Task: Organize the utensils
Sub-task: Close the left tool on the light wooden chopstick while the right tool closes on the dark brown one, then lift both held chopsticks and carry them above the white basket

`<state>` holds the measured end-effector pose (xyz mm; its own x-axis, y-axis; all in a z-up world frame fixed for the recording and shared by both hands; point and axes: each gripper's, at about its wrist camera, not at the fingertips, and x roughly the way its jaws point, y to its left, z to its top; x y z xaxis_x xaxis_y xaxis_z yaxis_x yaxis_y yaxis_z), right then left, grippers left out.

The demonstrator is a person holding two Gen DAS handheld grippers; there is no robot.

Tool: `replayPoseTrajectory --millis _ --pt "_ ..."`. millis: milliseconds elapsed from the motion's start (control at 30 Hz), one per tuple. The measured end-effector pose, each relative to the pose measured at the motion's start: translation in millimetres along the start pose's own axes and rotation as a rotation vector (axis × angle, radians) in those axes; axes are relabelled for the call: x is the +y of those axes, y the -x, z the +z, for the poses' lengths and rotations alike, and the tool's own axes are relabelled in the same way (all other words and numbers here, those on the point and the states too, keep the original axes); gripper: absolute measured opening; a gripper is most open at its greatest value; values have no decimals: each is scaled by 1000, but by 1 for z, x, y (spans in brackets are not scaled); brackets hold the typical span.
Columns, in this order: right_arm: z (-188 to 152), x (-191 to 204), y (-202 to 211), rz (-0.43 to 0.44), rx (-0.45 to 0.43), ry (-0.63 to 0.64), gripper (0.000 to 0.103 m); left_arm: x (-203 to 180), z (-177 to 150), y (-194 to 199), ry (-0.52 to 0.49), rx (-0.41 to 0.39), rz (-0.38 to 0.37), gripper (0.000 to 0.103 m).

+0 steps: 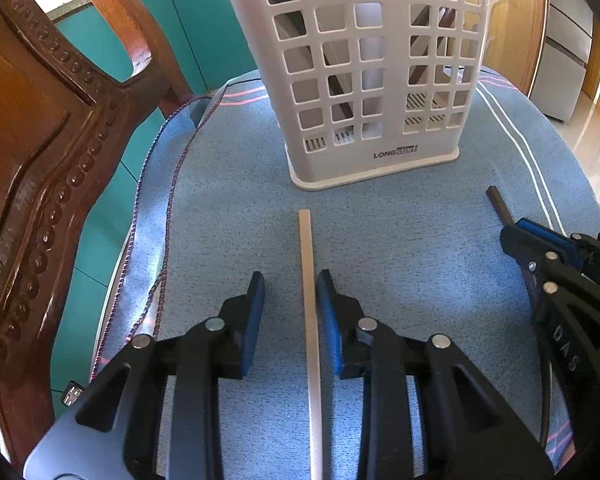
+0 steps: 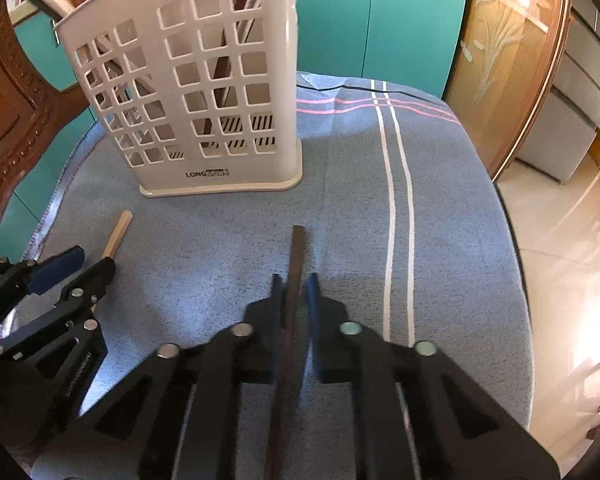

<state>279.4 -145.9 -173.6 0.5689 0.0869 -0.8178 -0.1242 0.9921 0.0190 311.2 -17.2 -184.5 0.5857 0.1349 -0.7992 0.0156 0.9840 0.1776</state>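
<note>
A white perforated utensil holder (image 1: 374, 76) stands upright on the blue cloth (image 1: 228, 216); it also shows in the right wrist view (image 2: 204, 92), with dark sticks inside. A light wooden chopstick (image 1: 309, 280) lies on the cloth between the fingers of my left gripper (image 1: 292, 300), which is open, its right pad close beside the stick. My right gripper (image 2: 294, 300) has its jaws nearly closed around a dark brown chopstick (image 2: 294, 264), whose tip points toward the holder. The right gripper (image 1: 512, 236) shows at the right of the left wrist view, the left gripper (image 2: 88, 264) at the left of the right wrist view.
A carved wooden chair (image 1: 40, 152) stands at the left of the table. Teal cabinets (image 2: 380, 28) are behind. The cloth's white stripes (image 2: 396, 184) run along the right side, then the table edge and a tiled floor (image 2: 560, 240).
</note>
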Motion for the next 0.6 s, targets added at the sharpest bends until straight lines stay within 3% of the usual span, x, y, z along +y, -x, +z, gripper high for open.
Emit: replayPoseTrajectory --millis 133,233,433,600 --pt "1 -3 1 10 -3 -9 8 -1 1 0 3 11 -36 13" --pt "1 -6 1 17 -6 -11 8 -5 0 -1 -7 10 -40 8" --pt "-1 -2 2 6 18 17 10 -2 -2 0 6 25 -61 8" --pt "-4 2 5 5 60 32 14 2 -4 1 -4 30 -42 16"
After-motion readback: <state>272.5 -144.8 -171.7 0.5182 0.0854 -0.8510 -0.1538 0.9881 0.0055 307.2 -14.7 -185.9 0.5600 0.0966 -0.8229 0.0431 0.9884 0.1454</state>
